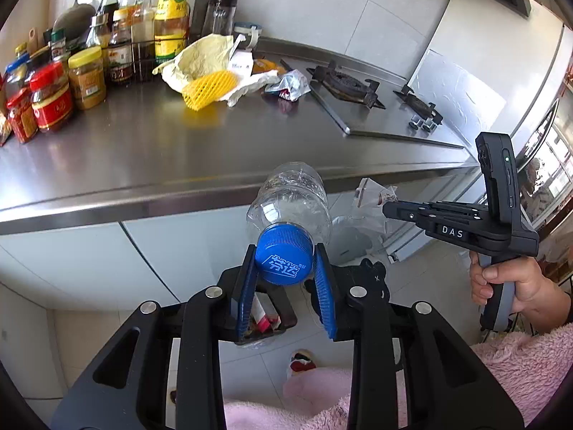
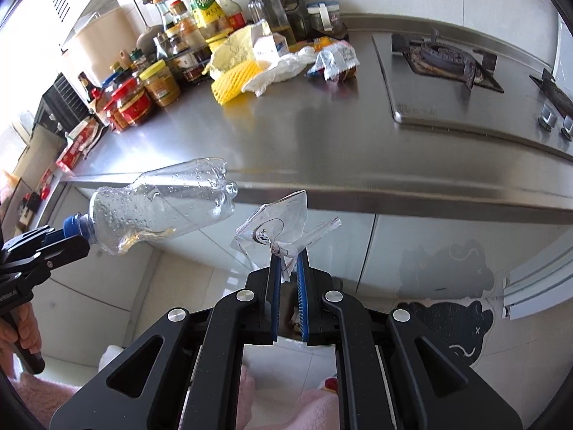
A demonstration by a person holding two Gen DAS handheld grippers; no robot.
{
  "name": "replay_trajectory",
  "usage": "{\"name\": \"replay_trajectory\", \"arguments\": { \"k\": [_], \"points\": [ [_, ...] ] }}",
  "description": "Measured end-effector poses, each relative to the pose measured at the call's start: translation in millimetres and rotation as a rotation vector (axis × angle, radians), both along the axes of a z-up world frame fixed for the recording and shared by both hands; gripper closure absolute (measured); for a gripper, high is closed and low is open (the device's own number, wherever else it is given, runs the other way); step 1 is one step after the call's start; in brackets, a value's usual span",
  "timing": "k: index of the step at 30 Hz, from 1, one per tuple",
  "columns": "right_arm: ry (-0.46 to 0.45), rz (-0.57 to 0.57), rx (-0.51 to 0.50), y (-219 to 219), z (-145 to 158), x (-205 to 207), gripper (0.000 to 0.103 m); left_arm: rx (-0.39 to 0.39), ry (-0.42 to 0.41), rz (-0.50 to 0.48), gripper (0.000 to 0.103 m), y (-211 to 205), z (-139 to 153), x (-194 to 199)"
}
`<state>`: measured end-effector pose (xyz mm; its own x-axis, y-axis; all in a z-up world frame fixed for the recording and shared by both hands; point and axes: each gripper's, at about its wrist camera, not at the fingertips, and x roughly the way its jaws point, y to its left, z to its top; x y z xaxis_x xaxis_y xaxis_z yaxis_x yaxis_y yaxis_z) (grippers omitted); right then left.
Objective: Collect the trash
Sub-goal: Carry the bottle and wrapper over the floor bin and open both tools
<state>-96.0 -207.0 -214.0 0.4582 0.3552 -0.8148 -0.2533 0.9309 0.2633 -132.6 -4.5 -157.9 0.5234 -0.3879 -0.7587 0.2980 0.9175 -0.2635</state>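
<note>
i'm looking along a stainless steel kitchen counter (image 2: 322, 136) with a gas hob (image 2: 444, 71) set in at its right end and pale cabinet doors under its front edge. at the far left, jars and sauce bottles (image 2: 154, 86) are crowding the back of the counter. next to them the trash not yet collected is sitting in a loose heap: a yellow foam fruit net (image 2: 234, 82), crumpled yellow paper (image 1: 200, 59), a white plastic bag (image 2: 279, 71) and a printed snack wrapper (image 2: 335, 62).

out in front of the counter edge, my left gripper (image 1: 284, 258) is pinching the blue cap (image 1: 283, 254) of an empty clear plastic bottle (image 2: 161, 208), which is sticking out level with nothing under it. i'm judging this as the weak grip: the cap is round and smooth, so the bottle could be twisting or sliding out if i swing hard, and its far end could be knocking the counter lip or the right hand's load.

to the right, my right gripper (image 2: 286, 254) is nearly pressed together on a corner of a small clear plastic bag (image 2: 275, 222). that film is thin and slippery, so it may be slipping free.

both loads are hanging close together, so tangling is a risk while i'm carrying them. no bin is clearly showing.
</note>
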Motion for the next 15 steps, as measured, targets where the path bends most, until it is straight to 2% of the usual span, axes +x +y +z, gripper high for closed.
{"name": "replay_trajectory", "arguments": {
  "k": [5, 15],
  "points": [
    [0.104, -0.004, -0.014, 2, -53, -2, 0.093, 0.004, 0.118, 0.025, 0.074, 1, -50, 8],
    [0.258, -0.036, -0.026, 7, -161, 6, 0.093, 0.029, 0.344, 0.066, 0.074, -13, -175, 42]
  ]
}}
